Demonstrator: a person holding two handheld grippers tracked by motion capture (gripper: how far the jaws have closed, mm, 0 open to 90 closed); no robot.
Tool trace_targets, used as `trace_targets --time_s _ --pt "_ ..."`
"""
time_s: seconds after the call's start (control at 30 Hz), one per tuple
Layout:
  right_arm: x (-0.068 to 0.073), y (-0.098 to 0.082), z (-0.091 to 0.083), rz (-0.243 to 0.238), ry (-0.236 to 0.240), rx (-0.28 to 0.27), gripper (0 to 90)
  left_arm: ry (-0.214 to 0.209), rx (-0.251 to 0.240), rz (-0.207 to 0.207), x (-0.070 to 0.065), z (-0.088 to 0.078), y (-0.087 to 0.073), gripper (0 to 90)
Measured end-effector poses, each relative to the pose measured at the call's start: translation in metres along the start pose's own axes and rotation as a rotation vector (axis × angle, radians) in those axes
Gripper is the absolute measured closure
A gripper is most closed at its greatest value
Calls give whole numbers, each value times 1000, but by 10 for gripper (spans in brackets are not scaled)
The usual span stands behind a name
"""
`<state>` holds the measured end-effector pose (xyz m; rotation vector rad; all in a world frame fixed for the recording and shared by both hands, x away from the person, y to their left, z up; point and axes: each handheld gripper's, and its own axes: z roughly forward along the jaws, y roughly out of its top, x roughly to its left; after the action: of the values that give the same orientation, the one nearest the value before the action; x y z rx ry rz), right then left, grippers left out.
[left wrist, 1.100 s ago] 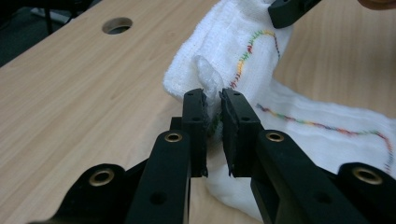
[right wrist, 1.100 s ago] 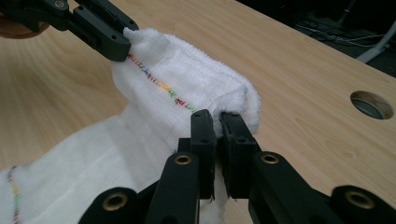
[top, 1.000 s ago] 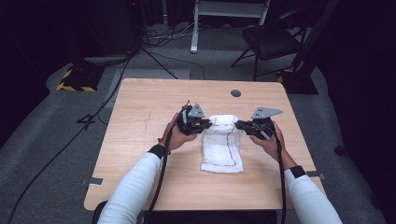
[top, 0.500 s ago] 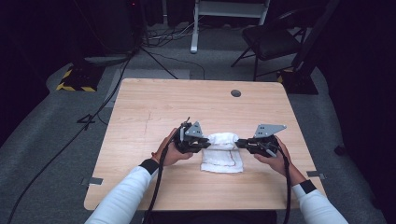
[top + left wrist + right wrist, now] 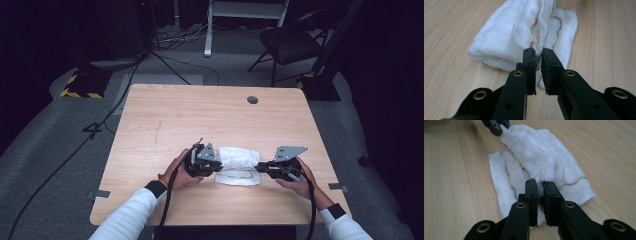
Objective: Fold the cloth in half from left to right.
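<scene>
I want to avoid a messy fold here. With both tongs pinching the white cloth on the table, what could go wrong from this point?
1. The left tongs pinch only a thin hem of the white cloth, so it may slip out.
2. The right tongs seem to bite bunched layers; the fold may land uneven.
3. The cloth lies close to the near edge of the table, so pulling it further might drag it off.

Between the black left hand-held gripper (image 5: 537, 53) and black right hand-held gripper (image 5: 540, 185), the cloth (image 5: 239, 161) is white (wavy red, yellow, green, blue stitching), on a pale wood-grain worktop (image 5: 200, 120).
</scene>
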<state>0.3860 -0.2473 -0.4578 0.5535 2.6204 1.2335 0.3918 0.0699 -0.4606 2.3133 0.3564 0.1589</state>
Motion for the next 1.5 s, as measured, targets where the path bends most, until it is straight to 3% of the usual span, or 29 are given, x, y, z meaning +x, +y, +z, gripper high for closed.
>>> trace_targets --time_s 0.1,0.17,0.23,0.37,0.5,0.57,0.6,0.63,0.7,0.8,1.03,1.13,1.27,1.5 --pt "3 -3 2 -10 4 17 825 -11 20 5 -2 4 -3 841" --pt "6 -5 3 -23 -1 36 821 1 18 -9 -2 5 -3 732" --pt "7 -7 4 -28 3 41 825 8 9 -24 -1 6 -4 717" --pt "7 -9 5 -30 6 50 829 40 15 -51 0 8 -4 606" --pt "9 -12 7 -43 17 75 829 20 54 -68 1 15 -5 477" --pt "10 -13 7 -48 20 78 828 24 60 -59 0 17 -5 479" --pt "10 -14 8 -51 22 84 828 32 65 -46 -1 18 -4 538" --pt "10 -15 8 -53 23 90 827 34 57 -39 -2 18 -4 538" --pt "11 -15 8 -58 26 94 816 20 39 -11 -4 16 -4 705" --pt "12 -16 9 -65 31 103 799 17 40 13 -5 14 -5 828" --pt "15 -22 7 -66 17 118 816 49 42 35 -8 7 -7 822" --pt "16 -23 8 -70 18 123 819 68 53 64 -14 5 -9 820" --pt "17 -24 9 -74 10 121 829 66 64 89 -21 4 -12 815" --pt "17 -28 11 -74 9 139 844 33 86 69 -23 1 -24 821"
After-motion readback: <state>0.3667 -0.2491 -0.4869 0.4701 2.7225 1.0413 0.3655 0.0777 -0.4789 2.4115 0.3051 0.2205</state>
